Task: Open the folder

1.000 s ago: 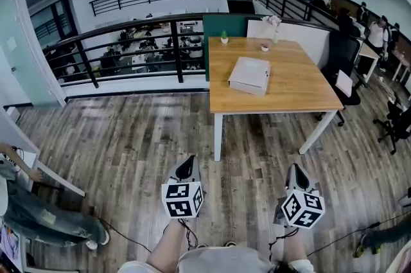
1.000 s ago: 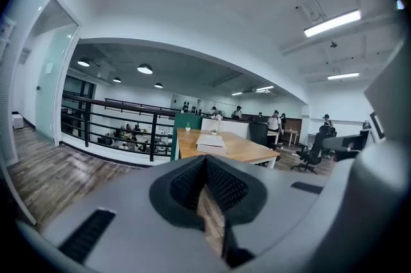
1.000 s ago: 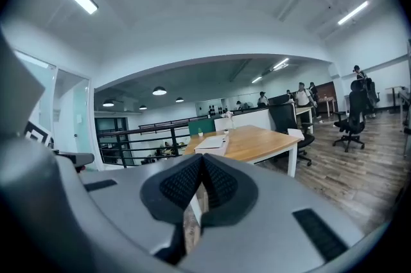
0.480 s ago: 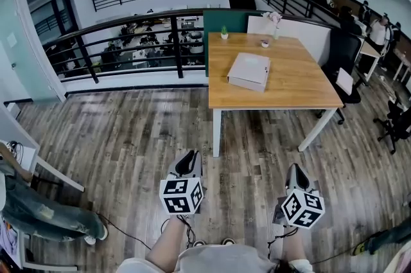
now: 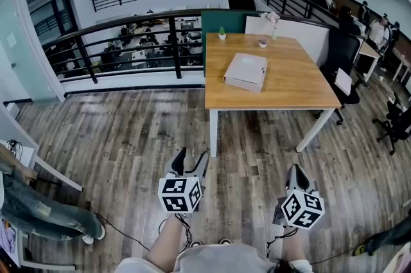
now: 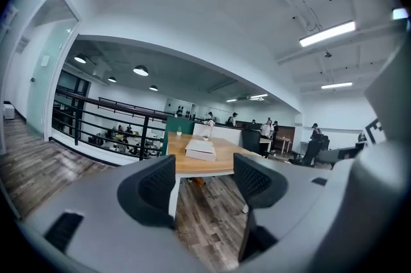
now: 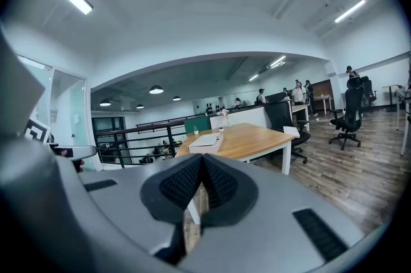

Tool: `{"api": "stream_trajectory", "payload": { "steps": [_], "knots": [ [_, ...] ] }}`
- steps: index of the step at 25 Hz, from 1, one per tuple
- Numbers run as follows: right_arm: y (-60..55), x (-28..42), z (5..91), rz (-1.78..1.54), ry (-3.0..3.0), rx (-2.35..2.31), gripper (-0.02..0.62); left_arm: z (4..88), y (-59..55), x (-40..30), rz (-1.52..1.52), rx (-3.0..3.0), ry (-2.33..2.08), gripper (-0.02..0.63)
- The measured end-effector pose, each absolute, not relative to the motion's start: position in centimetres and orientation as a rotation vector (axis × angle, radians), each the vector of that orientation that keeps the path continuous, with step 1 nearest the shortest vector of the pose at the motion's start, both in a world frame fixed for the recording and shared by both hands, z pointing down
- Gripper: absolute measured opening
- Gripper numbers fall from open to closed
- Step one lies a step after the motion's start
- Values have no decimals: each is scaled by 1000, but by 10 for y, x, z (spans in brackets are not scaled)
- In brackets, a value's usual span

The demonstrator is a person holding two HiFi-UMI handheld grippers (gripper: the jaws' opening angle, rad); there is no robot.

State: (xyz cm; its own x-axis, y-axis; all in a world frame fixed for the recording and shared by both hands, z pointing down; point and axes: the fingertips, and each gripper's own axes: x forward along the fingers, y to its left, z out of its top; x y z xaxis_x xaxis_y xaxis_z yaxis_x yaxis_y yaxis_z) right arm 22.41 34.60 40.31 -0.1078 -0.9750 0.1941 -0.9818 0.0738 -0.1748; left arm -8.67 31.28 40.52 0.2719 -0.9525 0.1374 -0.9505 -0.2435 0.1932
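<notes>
Approach step running: left tongs just been opening, nothing btwn, right tongs sitting together, empty, flat pale-grey folder lying on wooden table well ahead, next move needing reach.

The left gripper, held out nearly level ahead of its forearm, has just been opening its jaws with nothing between them, while the right gripper alongside has its jaws pressed together, empty.

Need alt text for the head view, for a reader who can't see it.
A closed white folder lies on a wooden table, well ahead of both grippers. The left gripper has just been opening its jaws, empty; the right gripper is shut.
</notes>
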Motion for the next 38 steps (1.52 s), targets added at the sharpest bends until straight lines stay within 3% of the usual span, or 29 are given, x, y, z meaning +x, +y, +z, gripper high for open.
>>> {"api": "stream_trajectory", "payload": {
  "steps": [10,14,20,38],
  "knots": [
    [337,240,404,360,-2278,2050,2,409,313,-59,12,2343,-1742,422],
    [330,252,405,365,-2287,2038,2,414,312,-44,56,2342,-1737,449],
    [324,268,416,398,-2302,2024,2,415,315,-37,65,2313,-1795,416],
    [258,272,428,397,-2196,2080,2,427,222,-43,38,2325,-1727,417]
  ]
}}
